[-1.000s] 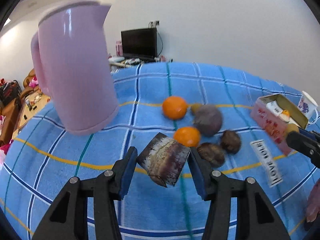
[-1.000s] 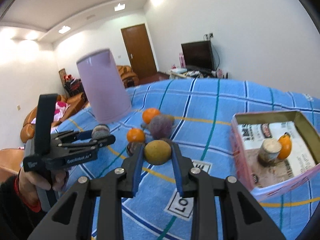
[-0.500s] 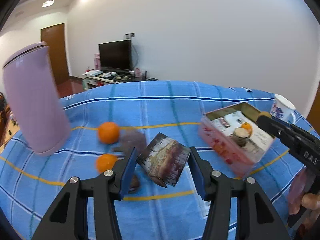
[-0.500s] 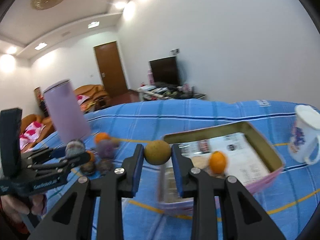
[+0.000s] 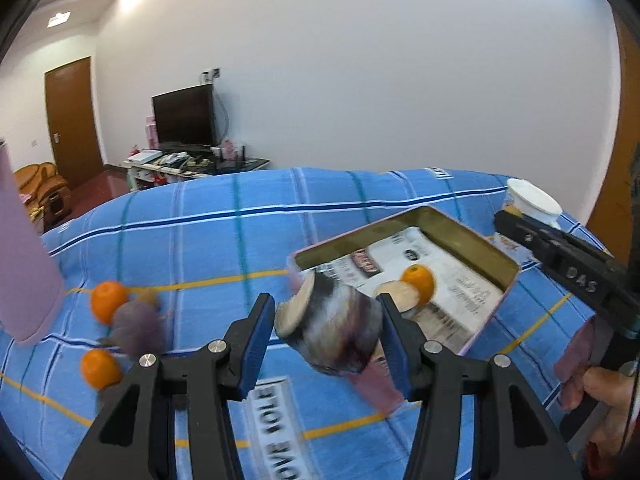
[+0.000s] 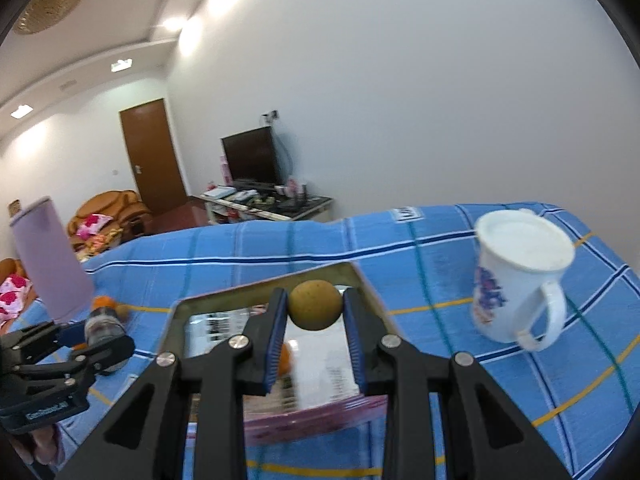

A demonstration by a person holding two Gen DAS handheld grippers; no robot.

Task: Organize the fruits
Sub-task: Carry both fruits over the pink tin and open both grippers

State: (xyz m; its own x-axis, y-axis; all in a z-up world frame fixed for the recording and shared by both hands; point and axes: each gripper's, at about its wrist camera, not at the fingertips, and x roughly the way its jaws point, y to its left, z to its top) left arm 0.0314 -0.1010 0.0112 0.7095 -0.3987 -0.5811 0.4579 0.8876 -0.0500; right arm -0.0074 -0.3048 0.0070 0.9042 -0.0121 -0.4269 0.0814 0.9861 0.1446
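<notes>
The left gripper is closed on a stubby purple-and-white streaked piece of fruit with a pale cut face, held in the air at the near left corner of the shallow pink-walled rectangular tin. The blue pads press its rounded flanks, and the piece sits tilted, cut face up and to the left. It looks firm, and probably smooth-skinned, so it may twist in the hold; gripping across the widest part of the body, as now, seems safest.

The right gripper is closed on a round yellowish-brown fruit, pinched at its widest, above the tin's far side. This fruit looks light and fairly hard, liable to roll once let go, so a low release would be wise.

Inside the tin lie a small orange and a pale-topped cut piece. More fruit waits on the blue checked cloth of the worktop at the left. A white printed mug stands to the right of the tin.
</notes>
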